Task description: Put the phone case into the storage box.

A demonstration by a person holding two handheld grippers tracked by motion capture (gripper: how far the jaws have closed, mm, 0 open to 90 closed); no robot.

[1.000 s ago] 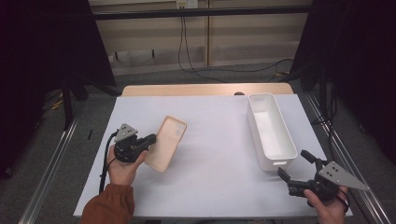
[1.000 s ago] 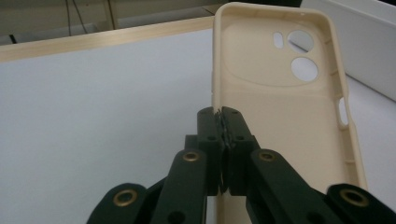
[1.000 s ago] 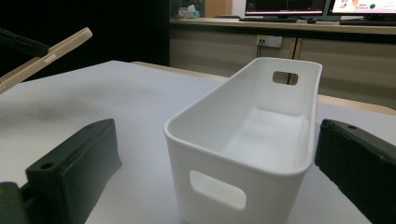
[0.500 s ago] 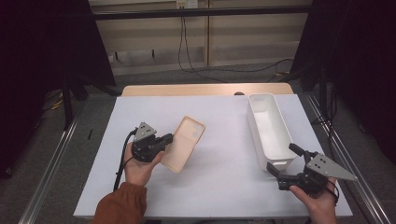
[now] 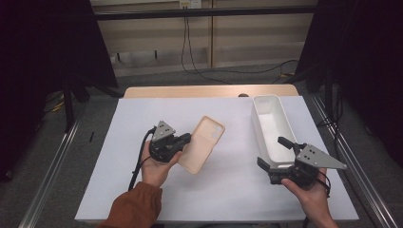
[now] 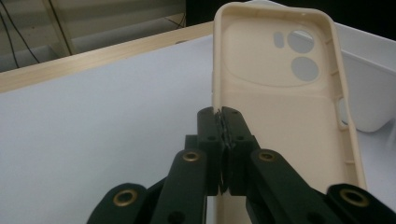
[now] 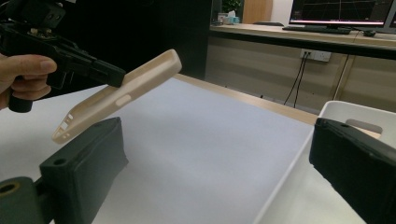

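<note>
A beige phone case (image 5: 202, 144) hangs tilted above the white table (image 5: 228, 190), its open inside facing up. My left gripper (image 5: 183, 141) is shut on the case's long left edge. In the left gripper view the fingertips (image 6: 223, 119) pinch that thin rim, and the case (image 6: 280, 116) with its camera cutouts rises beyond them. My right gripper (image 5: 272, 152) is open beside the near end of the white tray (image 5: 256, 126), with nothing between its fingers. In the right gripper view the wide-apart jaws of my right gripper (image 7: 217, 140) frame the case (image 7: 121, 91), held by my left gripper (image 7: 98, 70).
The long white tray (image 7: 355, 112) stands at the table's right side; a small pale object seems to lie inside it. A wooden strip (image 5: 209, 91) borders the far edge. Metal rails run along both sides of the table, and a desk with monitors stands beyond.
My left gripper has carried the phone case to the right, toward the table's middle. My right gripper has moved left and away from the person, up to the tray's near end.
</note>
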